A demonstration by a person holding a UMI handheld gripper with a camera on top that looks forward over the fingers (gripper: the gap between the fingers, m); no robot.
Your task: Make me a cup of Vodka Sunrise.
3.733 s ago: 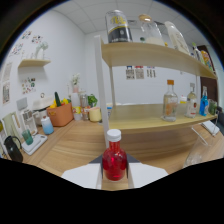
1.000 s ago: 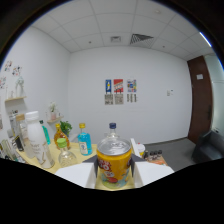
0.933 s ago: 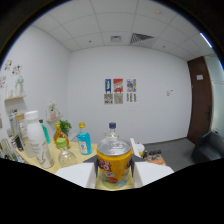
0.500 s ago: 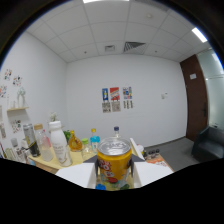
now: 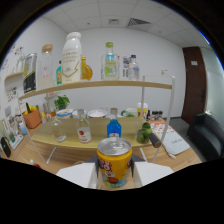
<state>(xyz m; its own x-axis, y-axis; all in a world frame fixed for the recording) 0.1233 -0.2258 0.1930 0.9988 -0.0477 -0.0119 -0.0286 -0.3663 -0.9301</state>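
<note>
A yellow juice can (image 5: 114, 162) with a silver top and fruit print stands upright between my gripper's (image 5: 113, 176) two white fingers (image 5: 80, 173), which press on its sides and hold it up above the wooden table. Beyond the can is a two-level wooden shelf (image 5: 95, 86). On its lower level stand a clear bottle with a red label (image 5: 83, 131), another clear bottle (image 5: 58, 130) and a blue bottle (image 5: 114, 128).
The upper level carries a tall white bottle (image 5: 72, 57), a clear jar (image 5: 45, 64), an amber bottle (image 5: 86, 70) and clear bottles (image 5: 111, 62). Green limes (image 5: 144, 133), an orange pot (image 5: 32, 118), a plant (image 5: 61, 102) and a brown door (image 5: 194, 82) are also here.
The view has swung from the bare wall with posters to the shelf, now straight ahead and nearer. The yellow can stays held between the fingers; far earlier a red bottle was held.
</note>
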